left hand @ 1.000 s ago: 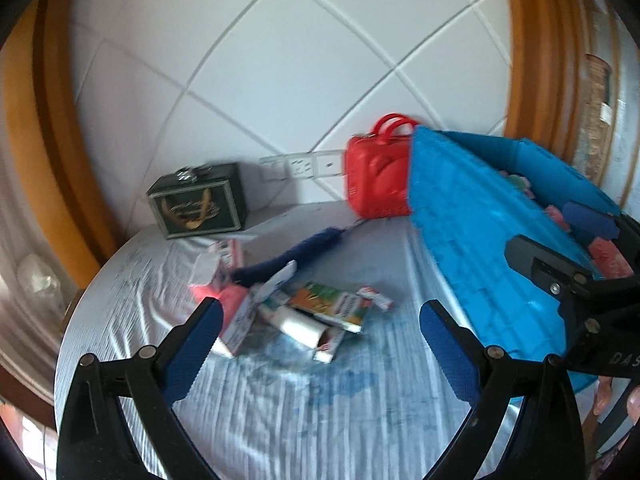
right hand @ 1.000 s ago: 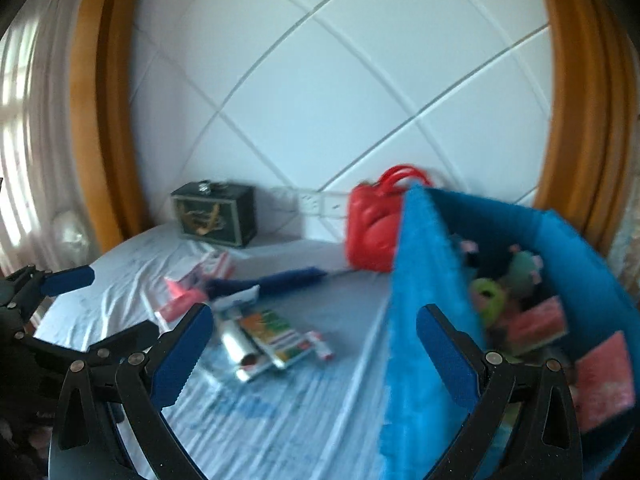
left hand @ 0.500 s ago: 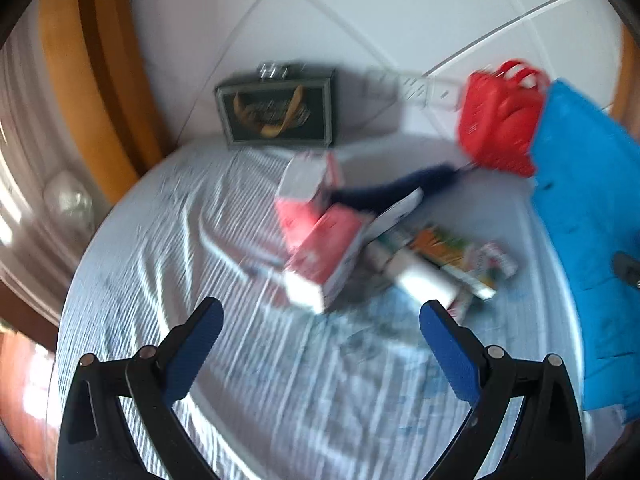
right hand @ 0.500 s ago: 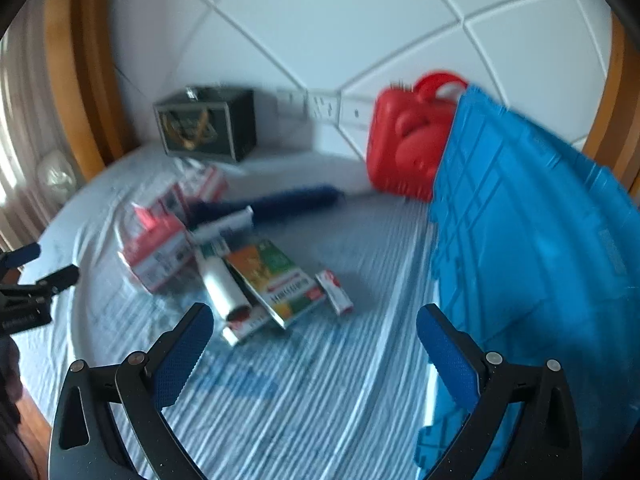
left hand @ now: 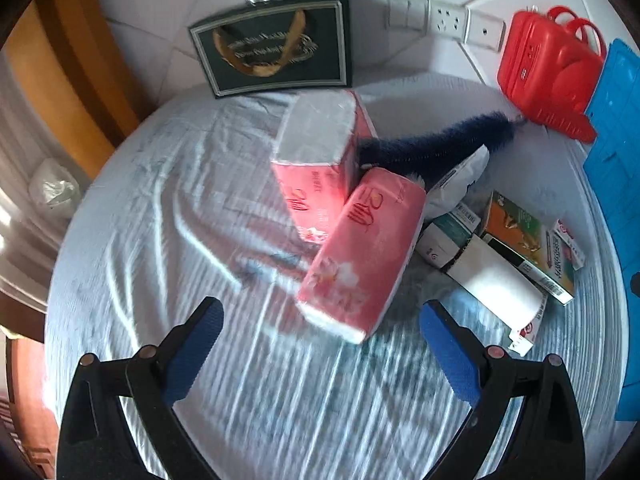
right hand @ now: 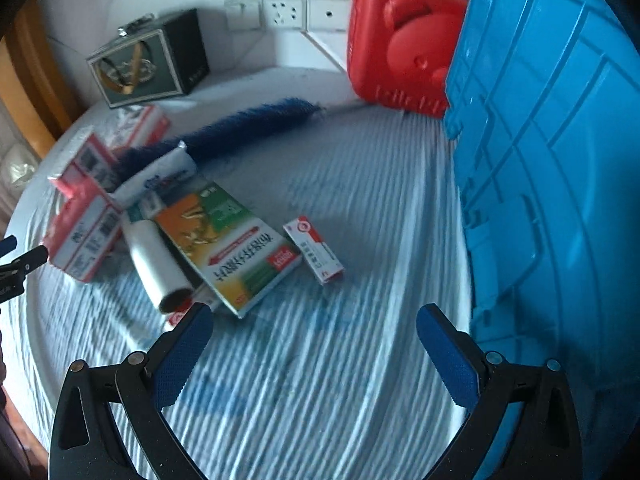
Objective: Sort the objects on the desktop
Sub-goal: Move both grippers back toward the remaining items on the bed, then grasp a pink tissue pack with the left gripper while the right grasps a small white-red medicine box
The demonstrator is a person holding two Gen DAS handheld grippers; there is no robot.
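We hold our left gripper (left hand: 320, 330) wide open over the striped cloth (left hand: 168, 216), just in front of a pink tissue pack (left hand: 360, 256). Our right gripper (right hand: 314, 338) is wide open too — empty, near the orange-and-green box (right hand: 228, 244). The blue bin (right hand: 560, 168) stands to the right.

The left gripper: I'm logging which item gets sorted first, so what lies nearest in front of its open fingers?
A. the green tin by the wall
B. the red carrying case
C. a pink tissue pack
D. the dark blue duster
C. In the left wrist view the left gripper is open and empty, and the pink tissue pack lies just beyond its fingertips, nearer than anything else on the table.
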